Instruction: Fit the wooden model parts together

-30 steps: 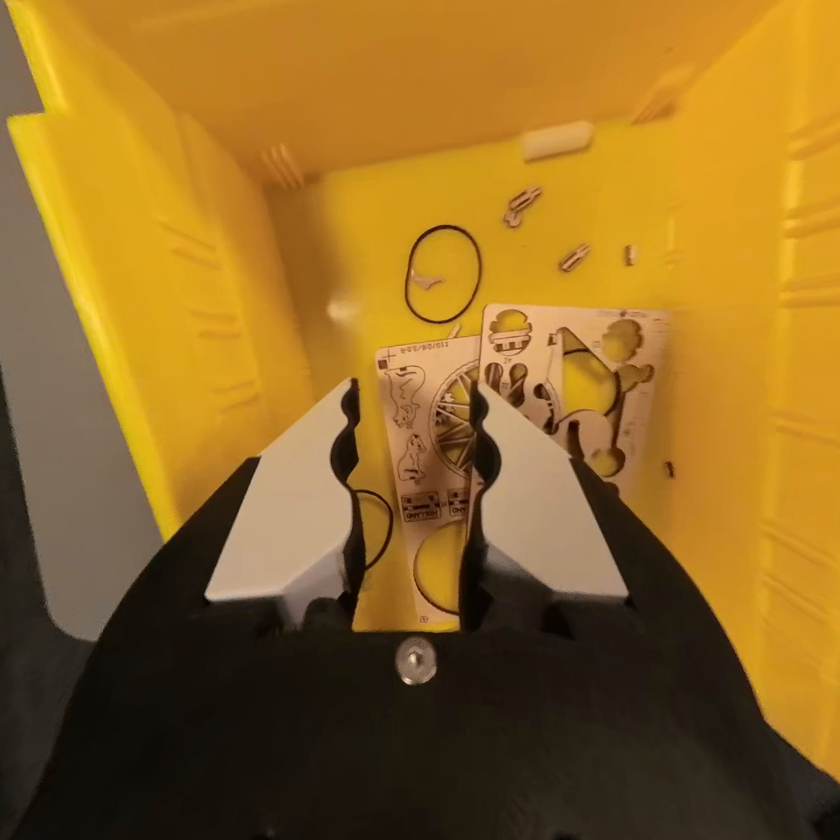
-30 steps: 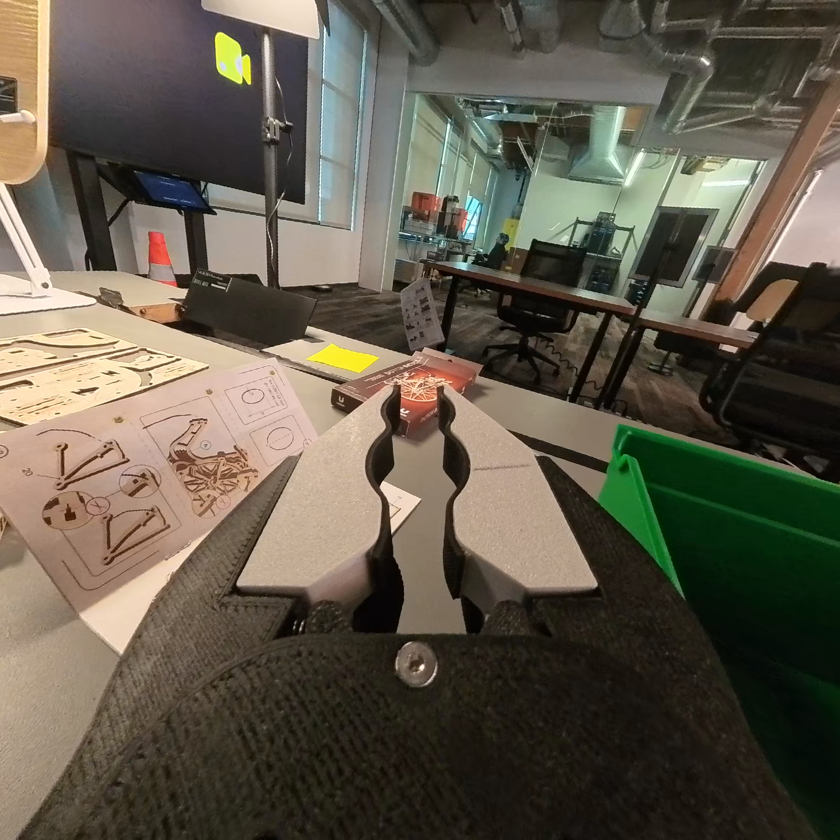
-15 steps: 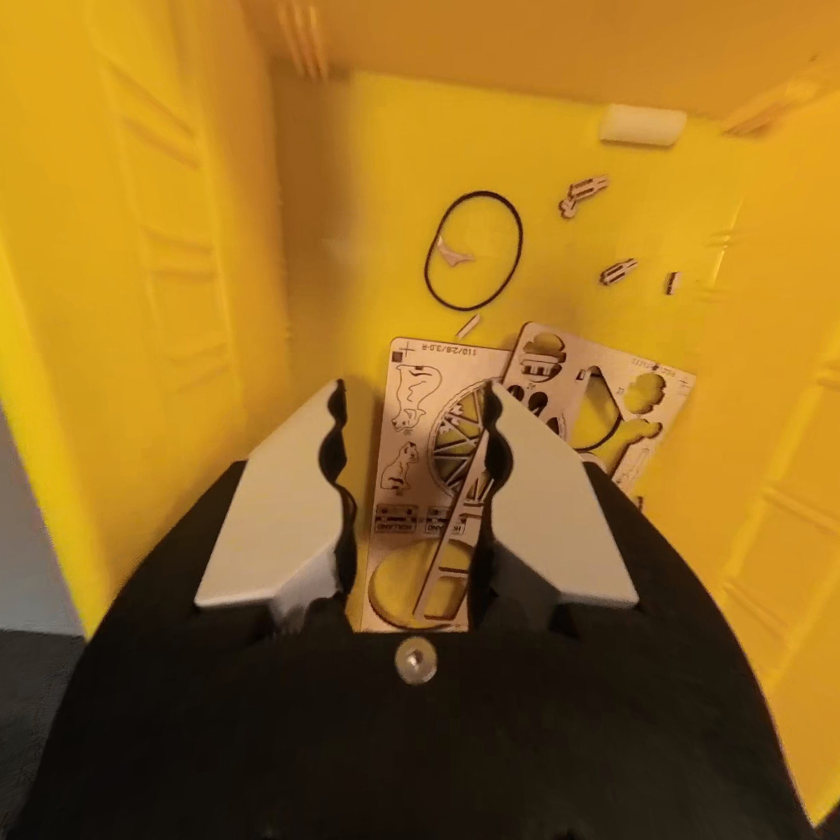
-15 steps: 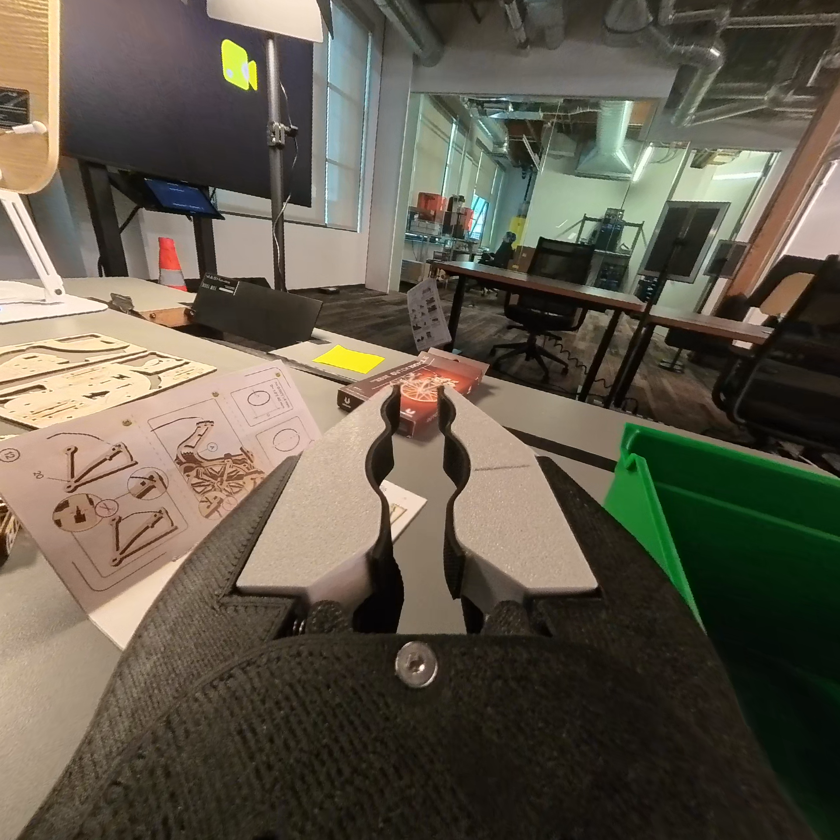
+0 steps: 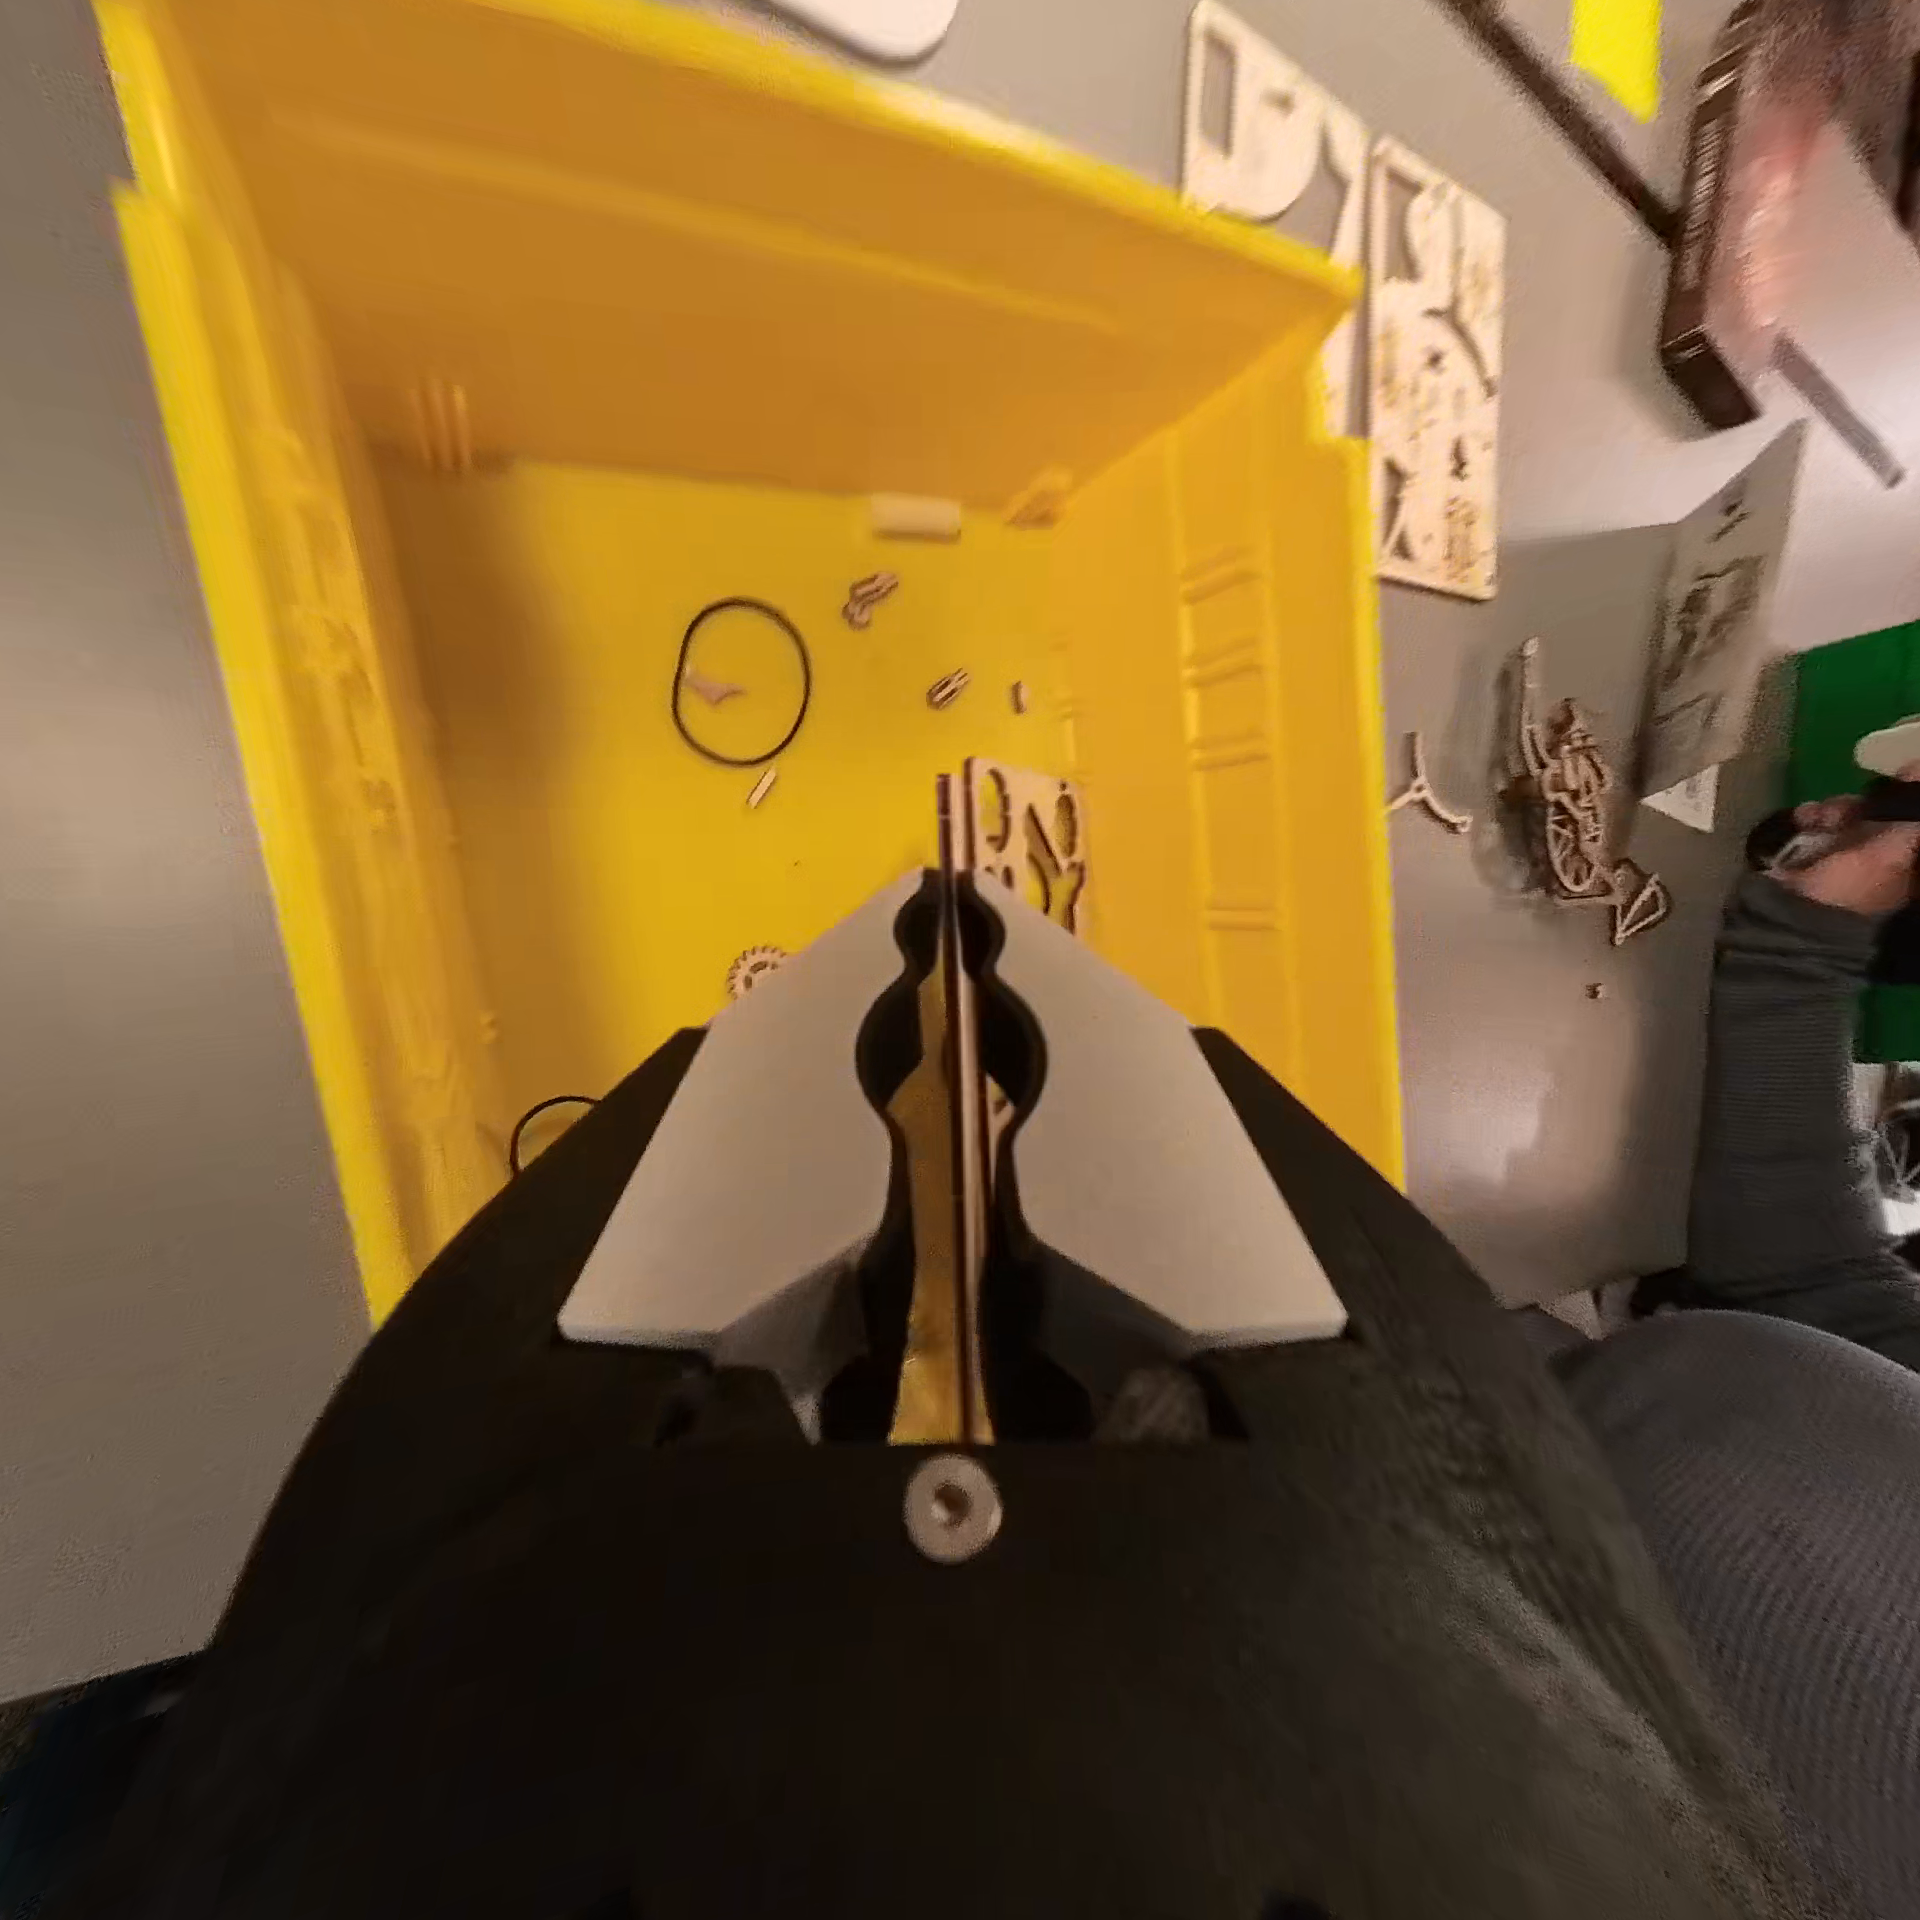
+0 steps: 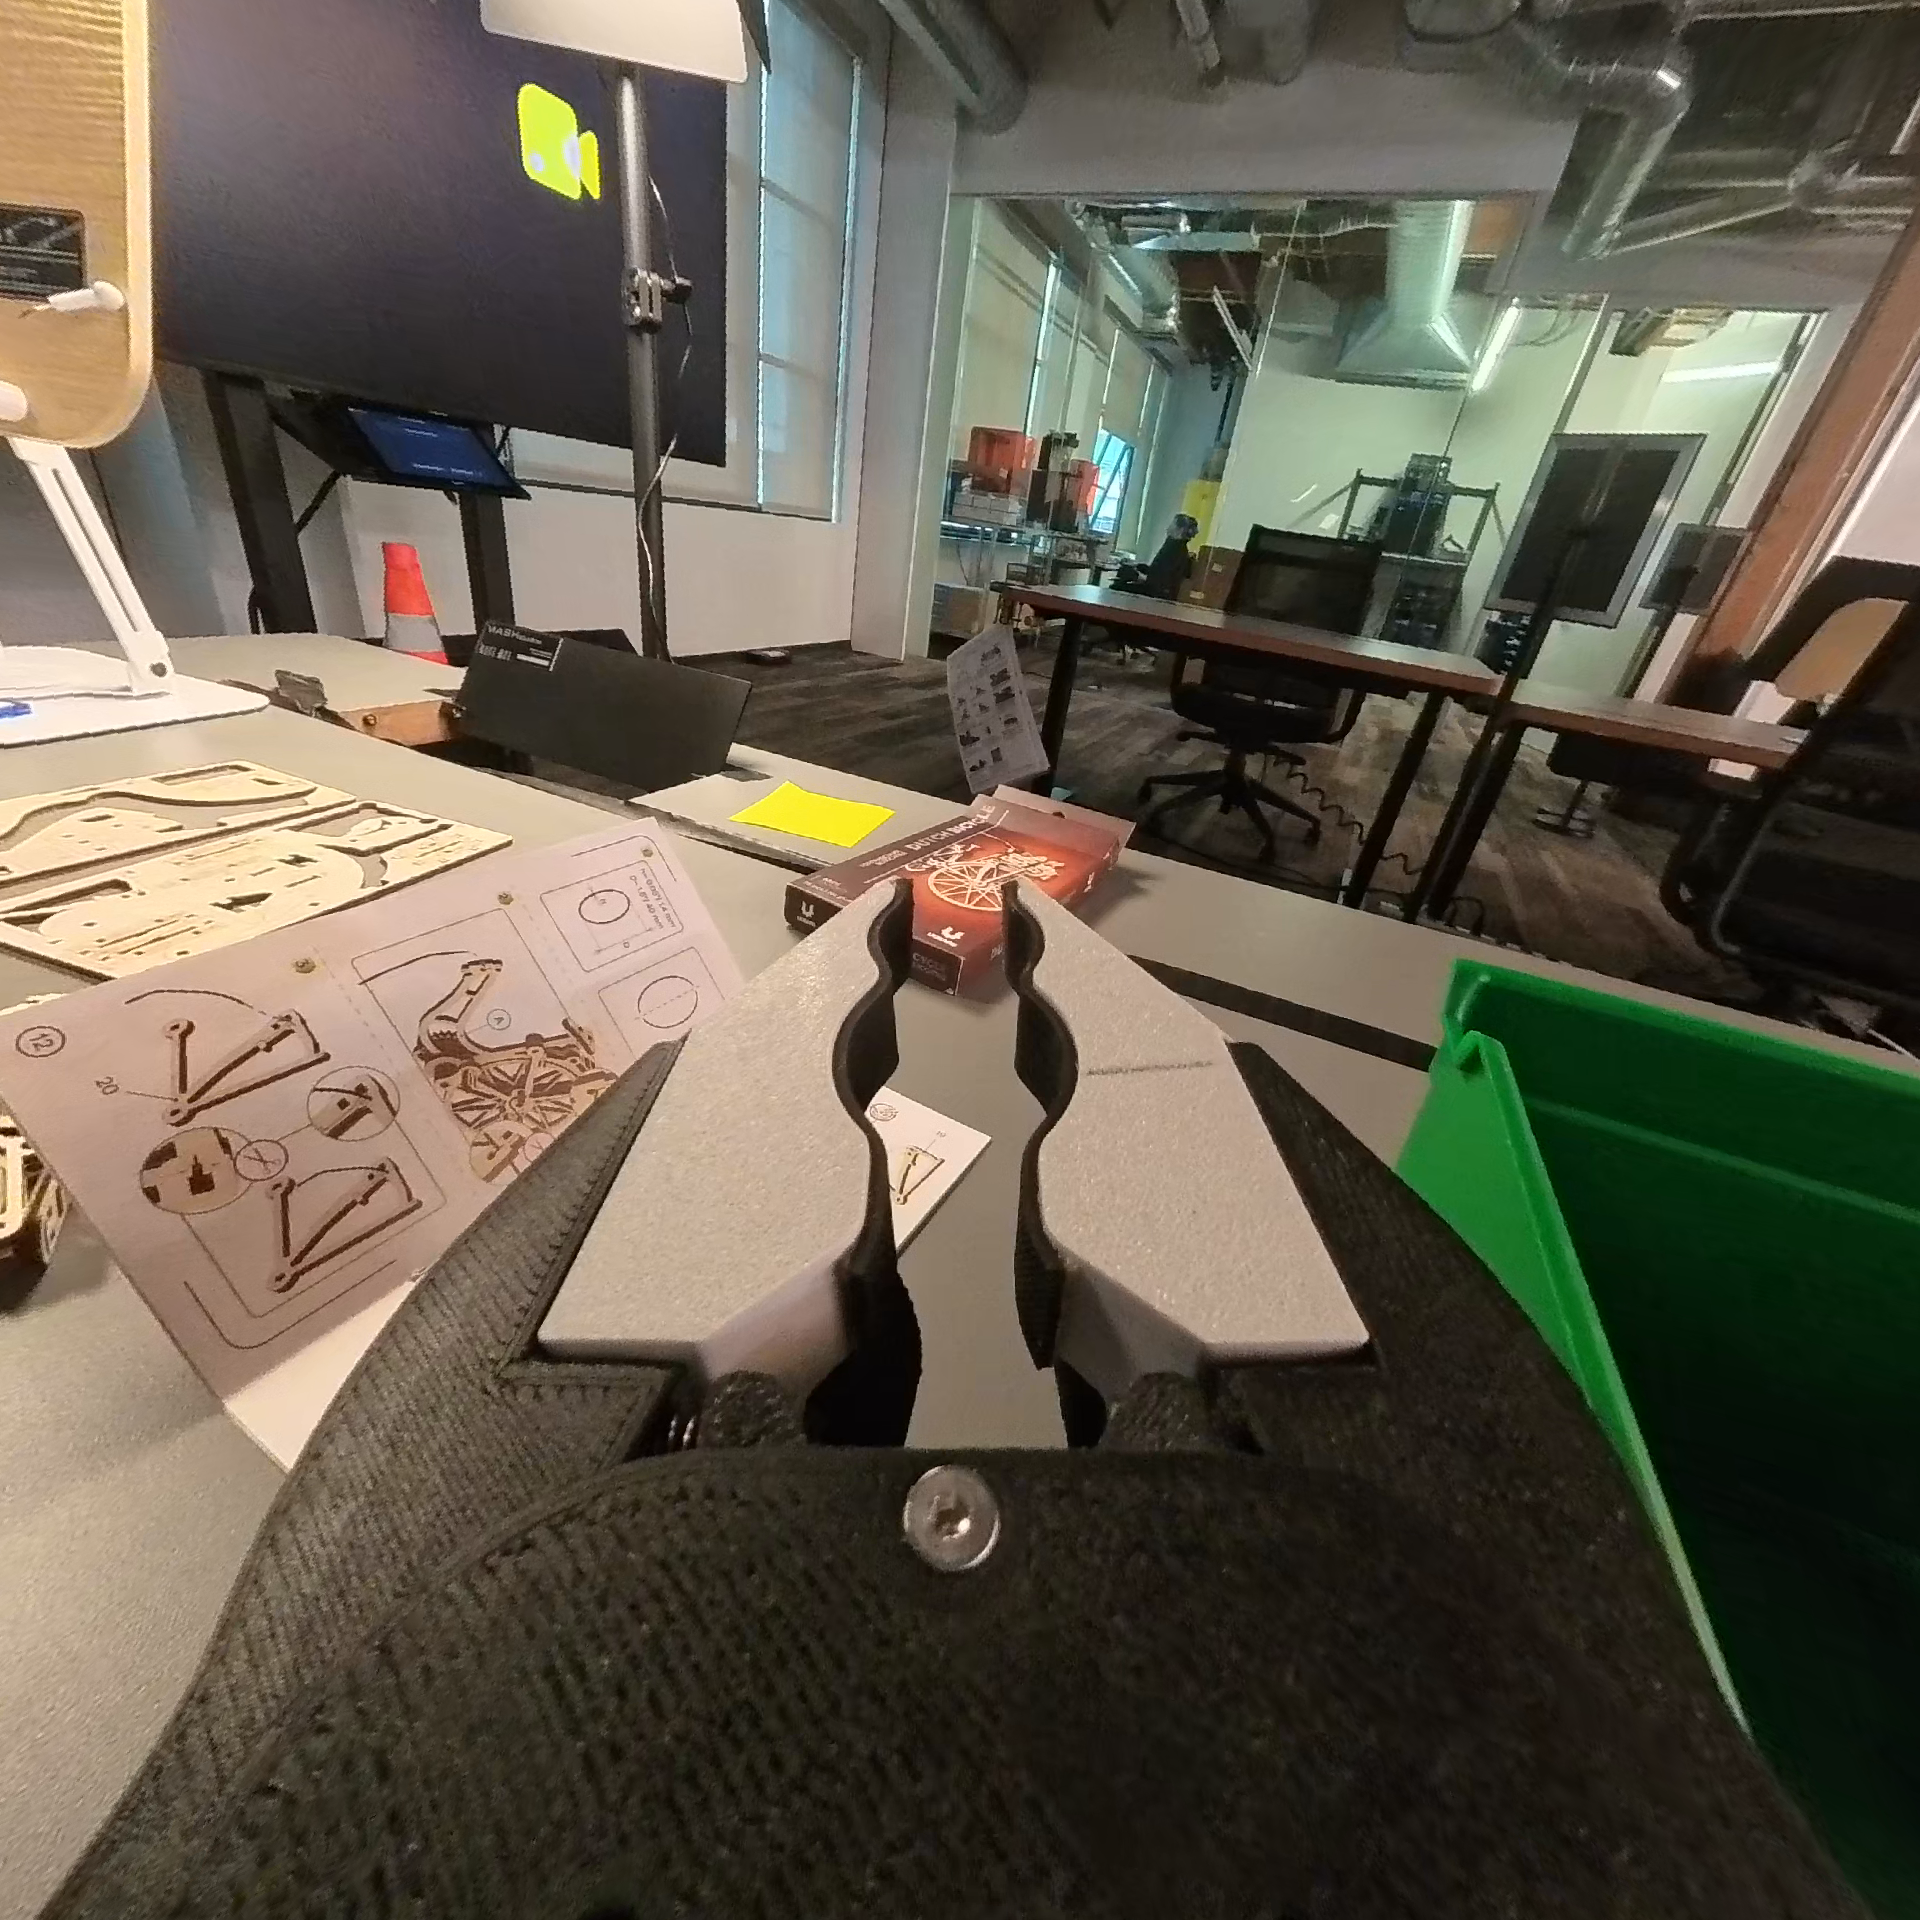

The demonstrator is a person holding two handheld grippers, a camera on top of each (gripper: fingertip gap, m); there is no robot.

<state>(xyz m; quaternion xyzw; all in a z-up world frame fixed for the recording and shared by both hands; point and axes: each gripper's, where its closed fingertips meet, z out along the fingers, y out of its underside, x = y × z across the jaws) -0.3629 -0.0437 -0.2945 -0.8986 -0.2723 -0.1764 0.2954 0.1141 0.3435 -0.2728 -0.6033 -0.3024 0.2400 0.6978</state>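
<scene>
Left gripper (image 5: 948,894) seen pinching thin flat wooden model sheet (image 5: 945,831), held edge-on, long axis running straight ahead along fingers, far end pointed into deep yellow plastic bin (image 5: 727,343). Second pale wooden cut-out sheet (image 5: 1029,842) seen in bin, just right of held sheet. Black rubber ring (image 5: 740,684) and small wooden bits lying on bin floor.

Right gripper (image 6: 956,904) held above grey tabletop (image 6: 104,1507), jaws spread, nothing between them. Printed instruction sheet (image 6: 312,1091) to left, green plastic bin (image 6: 1714,1195) to right.
</scene>
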